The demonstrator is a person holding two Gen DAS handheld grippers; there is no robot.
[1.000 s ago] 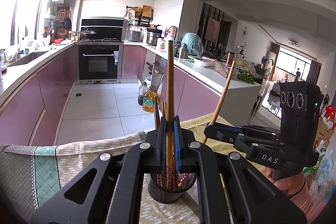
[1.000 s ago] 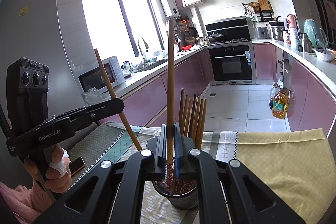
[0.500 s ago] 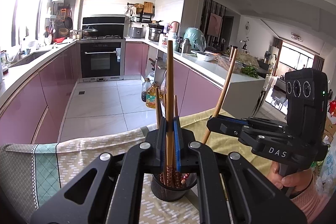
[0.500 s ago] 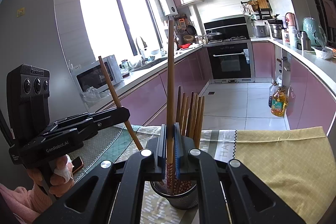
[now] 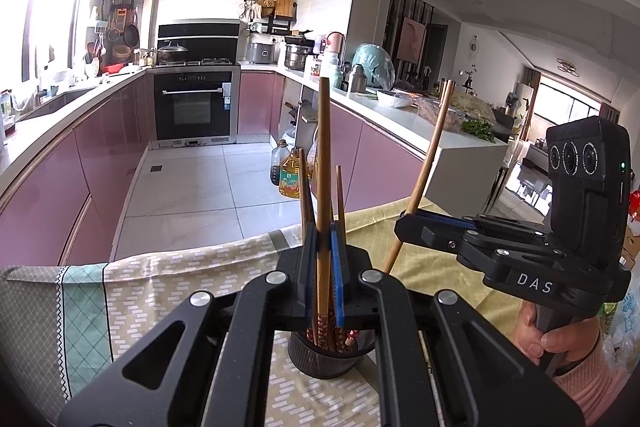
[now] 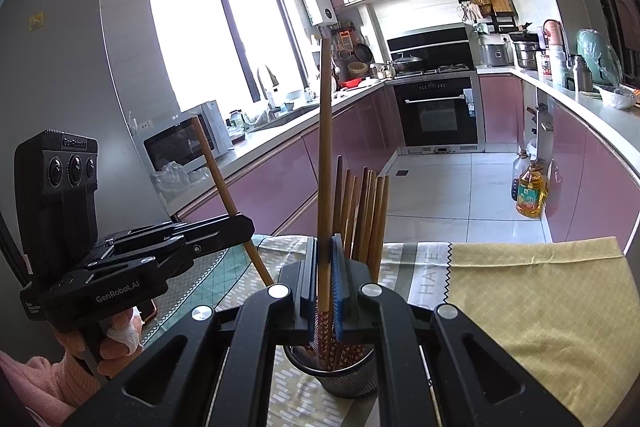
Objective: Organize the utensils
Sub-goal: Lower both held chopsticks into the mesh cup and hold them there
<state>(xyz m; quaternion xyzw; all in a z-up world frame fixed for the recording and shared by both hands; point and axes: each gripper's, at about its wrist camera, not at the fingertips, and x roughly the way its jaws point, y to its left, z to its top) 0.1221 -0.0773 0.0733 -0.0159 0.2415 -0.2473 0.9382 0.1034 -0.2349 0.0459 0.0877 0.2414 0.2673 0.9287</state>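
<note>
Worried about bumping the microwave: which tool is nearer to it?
Left. The left tool sits on the microwave's side; the right tool is farther off, over the mesh holder.

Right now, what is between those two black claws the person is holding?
In the left wrist view, the left gripper and right gripper each clamp a chopstick; between them stand the chopsticks already in the mesh holder.

The way down into the mesh holder (image 6: 344, 379) is crowded by upright chopsticks (image 6: 366, 215), while open tablecloth (image 6: 540, 291) is left free to its right.
</note>
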